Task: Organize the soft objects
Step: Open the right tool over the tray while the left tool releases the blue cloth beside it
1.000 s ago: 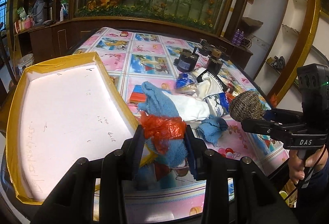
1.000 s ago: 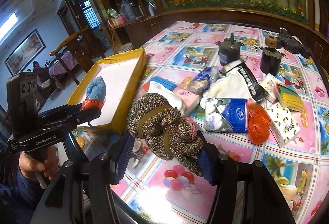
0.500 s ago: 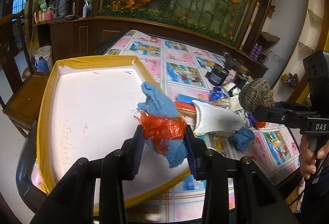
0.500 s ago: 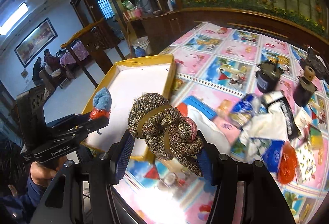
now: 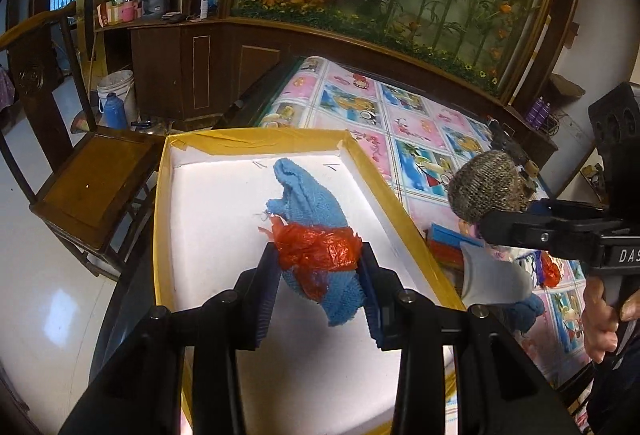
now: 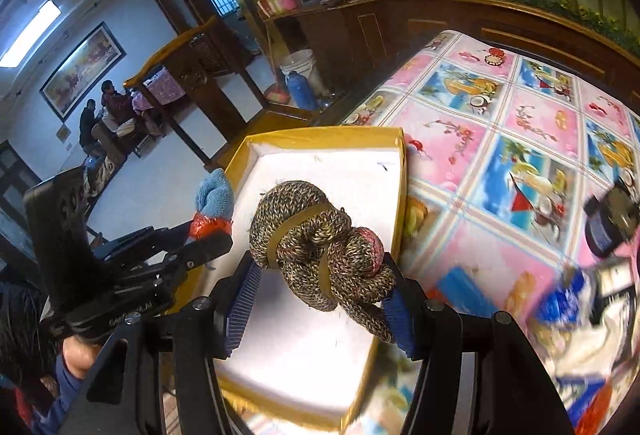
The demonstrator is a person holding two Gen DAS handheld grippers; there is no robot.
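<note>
My left gripper [image 5: 320, 275] is shut on a blue towel roll [image 5: 308, 203] bound with an orange plastic band, held above the white inside of the yellow-rimmed box [image 5: 256, 135]. My right gripper [image 6: 320, 287] is shut on a brown knitted bundle [image 6: 316, 235] tied with rubber bands, held over the same box [image 6: 320, 133] near its right wall. Each gripper shows in the other's view: the right one with the bundle [image 5: 486, 191], the left one with the towel [image 6: 214, 195].
The flowered tablecloth [image 5: 400, 115] carries a pile of cloths and packets [image 5: 492, 275] right of the box. A wooden chair [image 5: 92, 175] stands left of the box. A dark motor-like part [image 6: 608, 223] sits farther right on the table.
Both grippers have moved left from the pile on the table to above the box, each still carrying its load.
</note>
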